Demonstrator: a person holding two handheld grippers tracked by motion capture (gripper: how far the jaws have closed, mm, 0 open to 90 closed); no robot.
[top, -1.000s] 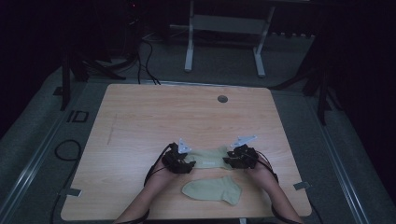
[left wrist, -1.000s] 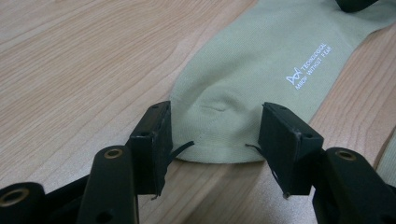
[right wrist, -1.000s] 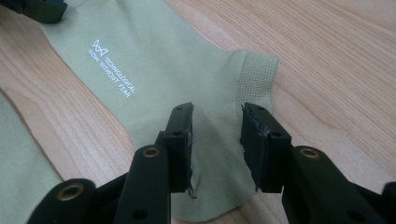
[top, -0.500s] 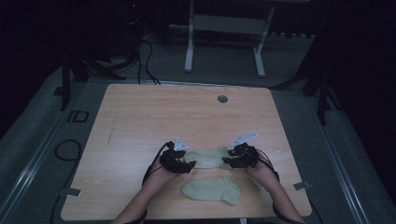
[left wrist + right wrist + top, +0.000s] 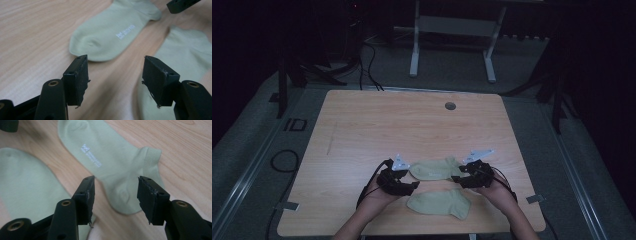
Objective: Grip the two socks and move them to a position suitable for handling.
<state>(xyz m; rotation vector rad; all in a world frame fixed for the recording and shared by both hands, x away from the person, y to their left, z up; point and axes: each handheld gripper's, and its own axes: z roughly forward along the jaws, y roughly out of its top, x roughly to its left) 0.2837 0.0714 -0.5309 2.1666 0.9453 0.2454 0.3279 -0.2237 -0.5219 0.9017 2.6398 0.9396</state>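
Both socks are lying flat on the desk point(image 5: 362, 130). The far sock point(image 5: 434, 168) is sitting between the left hand-held gripper point(image 5: 412, 185) and right hand-held gripper point(image 5: 458, 176); both have just been opening, jaws apart, gripping nothing. The near sock point(image 5: 439, 203) is just beside it.

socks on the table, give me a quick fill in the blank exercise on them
1. The number of pale green ankle socks on the light wooden table is ____.
2. The farther sock bears ____ lettering.
3. The left tongs stand ____, gripping nothing.
4. The nearer sock lies ____ the person's two hands.

Missing words: two; white; open; between
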